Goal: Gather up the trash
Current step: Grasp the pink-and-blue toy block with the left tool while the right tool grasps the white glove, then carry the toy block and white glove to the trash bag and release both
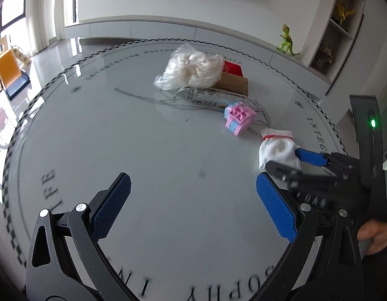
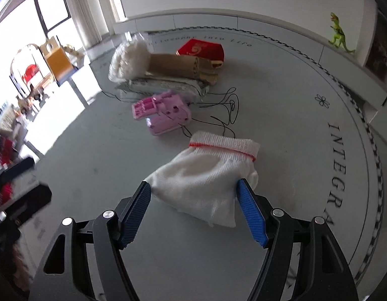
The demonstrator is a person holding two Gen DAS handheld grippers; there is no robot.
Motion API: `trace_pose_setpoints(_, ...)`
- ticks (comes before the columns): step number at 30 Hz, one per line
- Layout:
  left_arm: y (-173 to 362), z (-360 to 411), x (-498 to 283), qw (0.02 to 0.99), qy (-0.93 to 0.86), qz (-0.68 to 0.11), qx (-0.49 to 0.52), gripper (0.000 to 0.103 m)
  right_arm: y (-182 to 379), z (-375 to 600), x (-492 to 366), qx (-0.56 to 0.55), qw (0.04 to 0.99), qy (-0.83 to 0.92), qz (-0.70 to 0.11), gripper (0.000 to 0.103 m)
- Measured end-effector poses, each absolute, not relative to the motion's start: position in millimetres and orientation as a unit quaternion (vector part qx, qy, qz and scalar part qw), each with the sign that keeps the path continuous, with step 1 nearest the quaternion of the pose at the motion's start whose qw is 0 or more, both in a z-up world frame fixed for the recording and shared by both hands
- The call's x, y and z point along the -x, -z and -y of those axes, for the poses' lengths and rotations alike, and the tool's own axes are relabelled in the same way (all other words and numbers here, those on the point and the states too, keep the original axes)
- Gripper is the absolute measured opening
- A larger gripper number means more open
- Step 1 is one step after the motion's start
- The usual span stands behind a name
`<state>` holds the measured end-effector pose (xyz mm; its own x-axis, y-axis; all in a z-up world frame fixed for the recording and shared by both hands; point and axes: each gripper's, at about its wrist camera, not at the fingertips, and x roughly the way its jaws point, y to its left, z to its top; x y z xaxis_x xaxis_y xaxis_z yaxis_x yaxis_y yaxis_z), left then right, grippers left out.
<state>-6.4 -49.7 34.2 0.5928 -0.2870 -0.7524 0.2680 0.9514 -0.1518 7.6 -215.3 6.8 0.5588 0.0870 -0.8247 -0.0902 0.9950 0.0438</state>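
My right hand-held gripper (image 2: 194, 198) is spread wide around the white glove (image 2: 208, 175) lying on the desk (image 2: 281, 115), pads at its edges. My left hand-held gripper (image 1: 193, 195) hangs wide apart, holding nothing.

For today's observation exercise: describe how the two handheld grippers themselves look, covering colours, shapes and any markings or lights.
Both are alike. The left gripper and the right gripper each have two flat, oblong blue fingers with a fine ribbed texture, carried on black angular linkage arms with triangular cut-outs and round silver pivot bolts. Seen from the left wrist, the right gripper's dark body has a small green light.
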Motion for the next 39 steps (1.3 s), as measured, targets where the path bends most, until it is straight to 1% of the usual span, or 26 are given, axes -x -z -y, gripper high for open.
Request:
trace_pose_setpoints(1, -34, 52, 3, 0.891, 0.159, -0.425, 0.010, 0.097, -7, 216, -9, 0.012, 0.886, -0.040, -0.463, 0.052)
trace_pose_setpoints(2, -33, 57, -4, 0.889, 0.163, -0.427, 0.008, 0.097, -7, 218, -9, 0.012, 0.888, -0.037, -0.459, 0.032)
trace_pose_setpoints(3, -33, 60, -9, 0.889, 0.164, -0.428, 0.006, 0.097, -8, 224, -11, -0.003, 0.888, -0.036, -0.458, 0.024)
trace_pose_setpoints(4, -32, 64, -14, 0.888, 0.164, -0.429, 0.004, 0.097, -9, 229, -13, -0.017, 0.887, -0.037, -0.459, 0.020)
trace_pose_setpoints(6, -31, 75, -24, 0.886, 0.172, -0.431, 0.001, 0.097, -12, 243, -15, -0.053, 0.888, -0.034, -0.455, 0.019)
trace_pose_setpoints(13, -25, 119, -59, 0.884, 0.182, -0.429, -0.033, 0.097, -15, 271, -12, -0.105, 0.887, -0.018, -0.448, 0.019)
trace_pose_setpoints(19, -16, 142, -79, 0.880, 0.188, -0.433, -0.046, 0.097, -15, 273, -11, -0.109, 0.887, -0.019, -0.449, 0.019)
trace_pose_setpoints(20, -14, 146, -82, 0.879, 0.188, -0.436, -0.051, 0.095, -14, 274, -12, -0.110, 0.887, -0.019, -0.449, 0.019)
trace_pose_setpoints(21, -12, 149, -84, 0.877, 0.187, -0.438, -0.058, 0.090, -14, 274, -13, -0.110, 0.886, -0.020, -0.449, 0.019)
trace_pose_setpoints(22, -9, 153, -88, 0.873, 0.188, -0.445, -0.065, 0.079, -14, 275, -12, -0.111, 0.886, -0.020, -0.449, 0.019)
trace_pose_setpoints(23, -5, 156, -91, 0.868, 0.189, -0.454, -0.067, 0.063, -14, 275, -12, -0.112, 0.886, -0.021, -0.450, 0.019)
trace_pose_setpoints(25, -2, 158, -93, 0.869, 0.185, -0.454, -0.070, 0.052, -14, 275, -12, -0.114, 0.886, -0.021, -0.450, 0.019)
trace_pose_setpoints(29, -3, 152, -89, 0.869, 0.192, -0.454, -0.051, 0.049, -14, 275, -10, -0.116, 0.885, -0.022, -0.450, 0.019)
trace_pose_setpoints(30, -4, 149, -86, 0.869, 0.192, -0.454, -0.049, 0.045, -15, 275, -9, -0.118, 0.885, -0.023, -0.450, 0.019)
trace_pose_setpoints(39, -16, 122, -42, 0.873, 0.194, -0.445, -0.041, 0.044, -24, 262, 9, -0.126, 0.886, -0.040, -0.445, 0.019)
